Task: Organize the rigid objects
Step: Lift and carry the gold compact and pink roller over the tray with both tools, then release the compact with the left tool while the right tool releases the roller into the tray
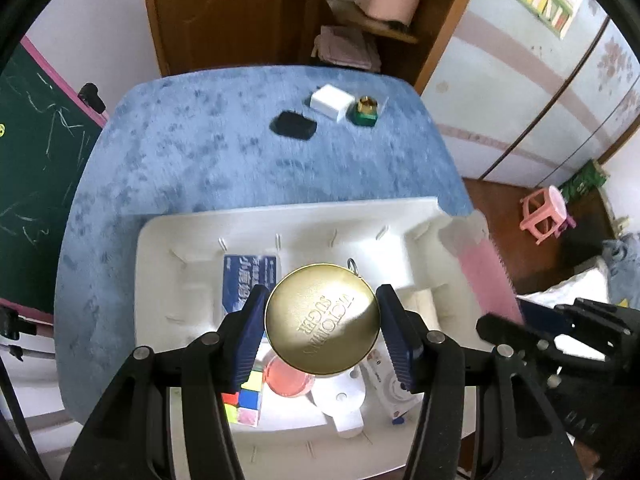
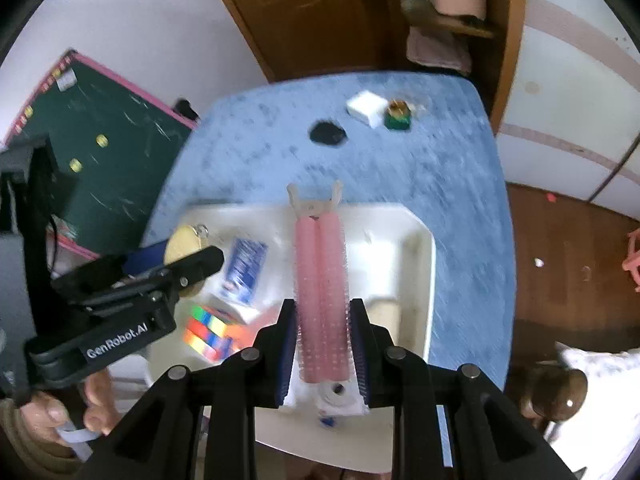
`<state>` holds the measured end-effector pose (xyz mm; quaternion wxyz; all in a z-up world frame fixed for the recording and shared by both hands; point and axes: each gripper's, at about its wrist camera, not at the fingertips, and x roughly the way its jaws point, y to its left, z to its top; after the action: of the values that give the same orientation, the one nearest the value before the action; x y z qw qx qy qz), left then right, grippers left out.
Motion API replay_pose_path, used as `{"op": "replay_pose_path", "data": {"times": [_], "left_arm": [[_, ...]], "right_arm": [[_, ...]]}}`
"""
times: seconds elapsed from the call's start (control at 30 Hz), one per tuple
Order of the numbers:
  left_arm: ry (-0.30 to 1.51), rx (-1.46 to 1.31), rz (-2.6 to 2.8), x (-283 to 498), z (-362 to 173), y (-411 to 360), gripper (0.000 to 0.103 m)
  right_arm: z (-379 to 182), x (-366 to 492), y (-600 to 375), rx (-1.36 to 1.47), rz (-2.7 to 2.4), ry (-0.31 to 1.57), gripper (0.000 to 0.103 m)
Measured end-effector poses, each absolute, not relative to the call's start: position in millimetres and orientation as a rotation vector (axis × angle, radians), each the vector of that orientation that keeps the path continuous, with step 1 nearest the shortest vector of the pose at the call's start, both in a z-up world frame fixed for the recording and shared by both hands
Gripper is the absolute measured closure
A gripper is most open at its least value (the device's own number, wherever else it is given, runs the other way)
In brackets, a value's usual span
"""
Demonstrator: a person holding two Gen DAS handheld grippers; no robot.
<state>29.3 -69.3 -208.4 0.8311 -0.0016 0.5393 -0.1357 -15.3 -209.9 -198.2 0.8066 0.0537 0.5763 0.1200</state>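
Left gripper [image 1: 322, 330] jaws clamped on gold tin [image 1: 322, 319]. Right gripper [image 2: 324, 346] jaws pinching pink roller clip [image 2: 320, 280], above white tray [image 2: 420, 248].

Lots half-hidden here. The gold tin [image 1: 322, 319] pinched in the left gripper [image 1: 320, 330] covers most of the pink dish [image 1: 286, 382] under it, plus part of the blue packet [image 1: 244, 280]. The rubik's cube [image 1: 244, 400] is partly behind the left jaw. In the right wrist view, the pink hair roller clip [image 2: 320, 280] in the right gripper [image 2: 323, 354] blocks the white gadget [image 2: 334, 398] below; can't tell what it is. Far end of the blue tablecloth [image 2: 460, 200] is smeared: the black thing [image 2: 327, 133] is just a blob, and the white box [image 2: 366, 109] and green bottle [image 2: 397, 116] are fuzzy. The hand [image 2: 80, 412] is cut off at the corner.
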Motion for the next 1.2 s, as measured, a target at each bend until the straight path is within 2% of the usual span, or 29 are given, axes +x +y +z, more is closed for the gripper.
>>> {"op": "replay_pose_path", "data": {"times": [0.43, 0.8, 0.83, 0.9, 0.97, 1.2], "left_arm": [[1.228, 0.095, -0.257, 17, -251, -87, 0.044], [1.254, 0.117, -0.259, 19, -250, -86, 0.041], [1.254, 0.113, -0.259, 19, -249, -85, 0.038], [1.253, 0.091, -0.264, 20, -246, -83, 0.025], [1.249, 0.064, -0.272, 21, -242, -80, 0.024], [1.252, 0.04, -0.26, 27, -233, -75, 0.024]], "right_arm": [[-261, -33, -202, 0.072, 0.218, 1.381, 0.077], [-279, -25, -199, 0.042, 0.201, 1.426, 0.073], [-279, -25, -199, 0.04, 0.202, 1.429, 0.071], [-279, -24, -198, 0.044, 0.207, 1.432, 0.063], [-278, -23, -199, 0.052, 0.213, 1.425, 0.051], [-266, -23, -198, 0.045, 0.233, 1.398, 0.049]]}}
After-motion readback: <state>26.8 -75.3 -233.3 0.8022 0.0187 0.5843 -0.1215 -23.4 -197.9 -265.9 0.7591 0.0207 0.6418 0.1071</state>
